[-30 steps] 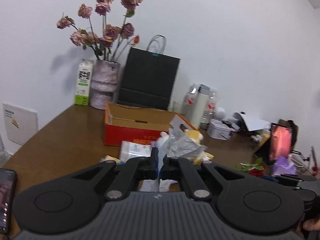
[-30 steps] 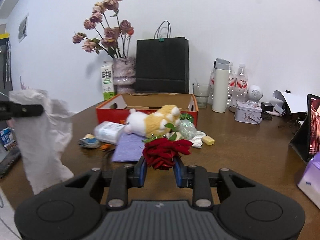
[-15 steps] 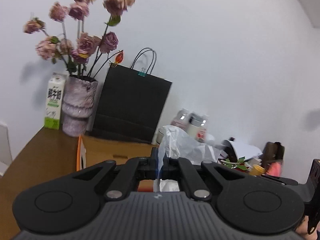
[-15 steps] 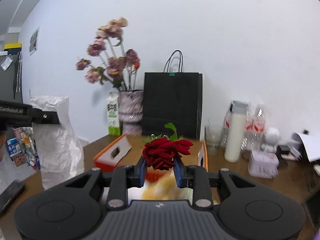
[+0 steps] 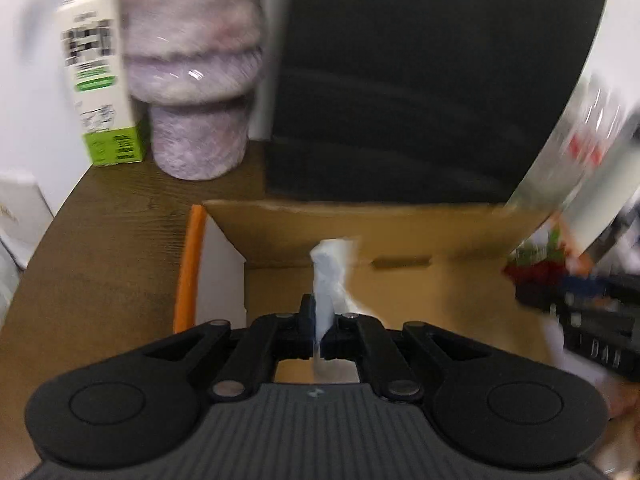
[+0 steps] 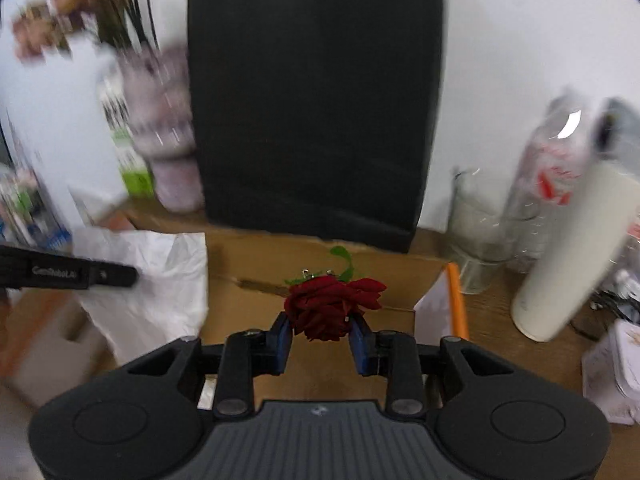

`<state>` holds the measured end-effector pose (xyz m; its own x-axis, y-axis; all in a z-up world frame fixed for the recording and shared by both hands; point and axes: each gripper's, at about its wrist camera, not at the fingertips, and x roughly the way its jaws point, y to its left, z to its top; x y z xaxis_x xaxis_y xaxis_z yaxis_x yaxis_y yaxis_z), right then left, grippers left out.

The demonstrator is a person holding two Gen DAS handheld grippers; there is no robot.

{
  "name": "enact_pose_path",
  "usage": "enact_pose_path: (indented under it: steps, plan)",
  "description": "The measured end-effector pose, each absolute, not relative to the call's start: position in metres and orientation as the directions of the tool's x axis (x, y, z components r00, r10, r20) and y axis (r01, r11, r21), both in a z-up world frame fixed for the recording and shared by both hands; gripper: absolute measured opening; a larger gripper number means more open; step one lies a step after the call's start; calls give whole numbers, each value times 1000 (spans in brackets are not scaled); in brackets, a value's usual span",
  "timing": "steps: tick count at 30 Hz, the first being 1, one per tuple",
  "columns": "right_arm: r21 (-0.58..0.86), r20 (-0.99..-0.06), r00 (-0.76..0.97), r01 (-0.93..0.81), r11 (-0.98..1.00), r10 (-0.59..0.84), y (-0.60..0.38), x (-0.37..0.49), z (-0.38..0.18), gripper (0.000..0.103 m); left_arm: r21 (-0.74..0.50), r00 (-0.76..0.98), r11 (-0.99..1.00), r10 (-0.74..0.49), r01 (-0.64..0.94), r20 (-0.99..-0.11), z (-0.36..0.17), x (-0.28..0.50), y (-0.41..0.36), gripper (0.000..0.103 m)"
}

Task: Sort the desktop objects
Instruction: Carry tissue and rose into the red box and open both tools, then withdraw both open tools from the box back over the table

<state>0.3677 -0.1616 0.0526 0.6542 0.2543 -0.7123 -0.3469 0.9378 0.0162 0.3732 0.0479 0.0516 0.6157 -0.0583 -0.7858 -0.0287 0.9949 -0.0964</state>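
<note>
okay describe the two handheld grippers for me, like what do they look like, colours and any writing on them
Both are matte black. The left gripper and right gripper each have a ribbed grey centre panel with a small logo, flanked by round black discs and linkage arms with silver pivot pins. The right one's jaws carry blue pads. Seen from the right wrist view, the left gripper's side bears small white lettering, too blurred to read surely.

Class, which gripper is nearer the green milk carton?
Left. The left gripper is over the box's carton-side end; the right gripper is by the opposite end from the milk carton.
</note>
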Motion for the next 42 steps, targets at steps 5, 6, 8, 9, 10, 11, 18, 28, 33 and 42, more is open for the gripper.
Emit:
enact_pose_path:
  steps: [5,6,8,9,10,11,18,28,33,42]
  plan:
    - [42,-815,554,-235,971,169,-160,407,8,30,34,589,999,43,-27,-807,39,394,46,21]
    - [65,-830,531,-211,975,170,-166,412,5,31,12,590,1000,12,-5,-807,41,395,47,24]
    - [91,-834,523,-185,979,176,-171,415,7,37,-34,589,999,-41,23,-807,48,397,46,53]
    - [99,-838,516,-175,980,177,-171,415,7,40,-34,593,999,-38,19,-804,54,397,45,66]
    - [102,-841,511,-173,980,178,-171,416,8,45,-20,608,1000,-20,7,-793,61,397,43,85]
    - [108,-841,510,-172,979,183,-170,415,12,48,-5,631,1000,-4,1,-776,69,394,41,89]
    - [29,-766,625,-199,979,150,-171,381,79,86,-31,677,999,-4,-29,-736,125,351,46,102]
    - [65,-705,673,-249,966,222,-197,248,109,92,-247,691,962,-103,-112,-715,116,184,64,103]
    - [96,-651,713,-263,960,260,-215,150,88,93,-238,725,964,-80,-117,-684,93,92,59,103]
    - [122,-590,776,-188,975,223,-215,2,22,93,-103,784,993,-17,-60,-621,50,-51,39,103]
